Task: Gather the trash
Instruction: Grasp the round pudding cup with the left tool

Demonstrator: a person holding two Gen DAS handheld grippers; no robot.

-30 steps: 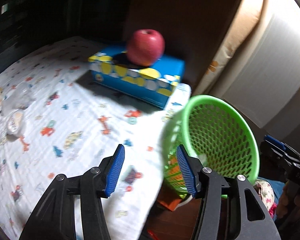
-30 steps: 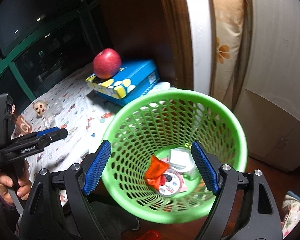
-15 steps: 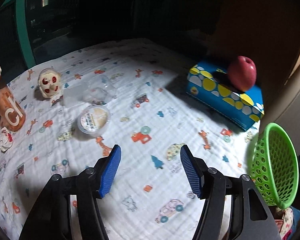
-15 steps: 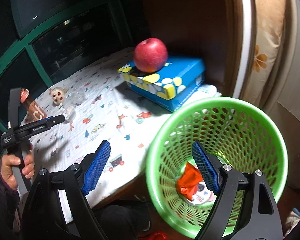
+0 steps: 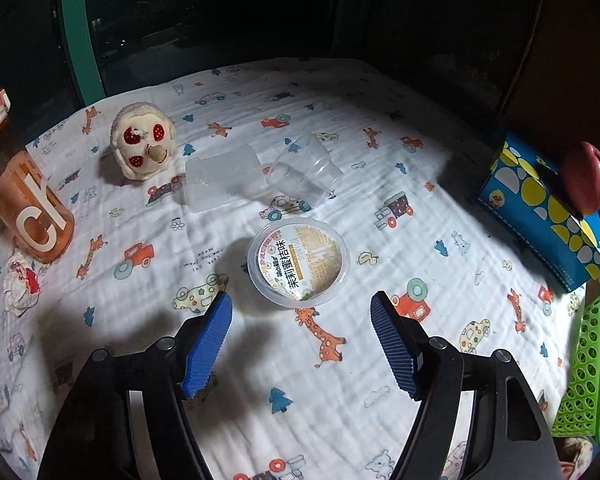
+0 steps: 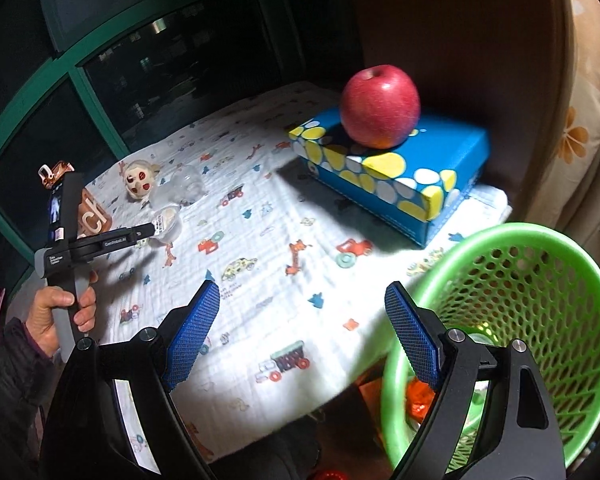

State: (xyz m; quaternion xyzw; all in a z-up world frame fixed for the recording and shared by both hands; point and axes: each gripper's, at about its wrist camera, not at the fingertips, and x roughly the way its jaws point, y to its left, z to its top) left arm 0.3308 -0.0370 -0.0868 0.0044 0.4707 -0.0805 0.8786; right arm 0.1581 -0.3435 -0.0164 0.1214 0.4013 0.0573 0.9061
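Note:
A sealed round jelly cup (image 5: 298, 262) lies on the printed cloth just ahead of my left gripper (image 5: 300, 316). Its jaws are opening and nothing is between them. Farther back lie a clear plastic cup (image 5: 304, 174) on its side, a clear plastic box (image 5: 224, 178) and, at the left, a crumpled wrapper (image 5: 20, 284). My right gripper (image 6: 303, 290) is open and empty above the cloth's near edge, with the green basket (image 6: 540, 248) at its right finger. An orange wrapper (image 6: 418, 400) shows inside the basket. The right wrist view shows the left gripper (image 6: 156, 228) at the jelly cup (image 6: 168, 220).
A red apple (image 6: 380, 106) sits on a blue tissue box (image 6: 400, 176) at the back right. A plush toy (image 5: 142, 146) and an orange bottle (image 5: 24, 200) stand at the left. A person's hand (image 6: 60, 308) holds the left gripper's handle. Dark windows lie beyond the cloth.
My left gripper swung away from the basket and across the cloth to the jelly cup, its jaws widening. My right gripper moved from above the basket to above the cloth's edge.

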